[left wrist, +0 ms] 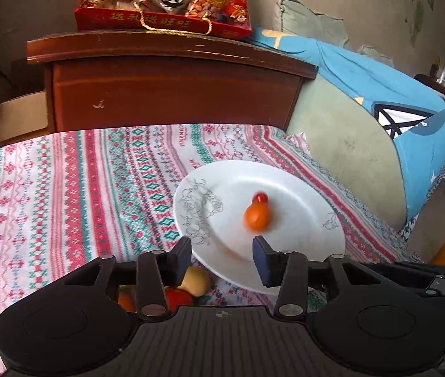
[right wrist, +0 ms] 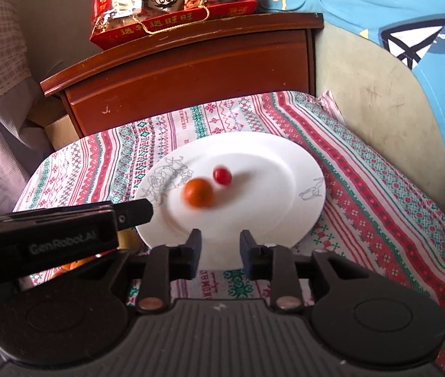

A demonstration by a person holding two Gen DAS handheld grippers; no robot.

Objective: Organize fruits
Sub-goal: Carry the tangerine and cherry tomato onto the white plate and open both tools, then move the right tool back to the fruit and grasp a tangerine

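Note:
A white plate lies on the patterned tablecloth. On it are an orange fruit, blurred, and a small red cherry tomato just behind it. My left gripper is open and empty over the plate's near rim; it also shows in the right wrist view at the plate's left edge. My right gripper is open and empty at the plate's near rim. A yellow fruit, a red fruit and an orange one lie on the cloth under my left gripper, partly hidden.
A brown wooden cabinet stands behind the table with a red snack gift bag on top. A blue-covered cushion and green seat are on the right. A cardboard box sits at the left.

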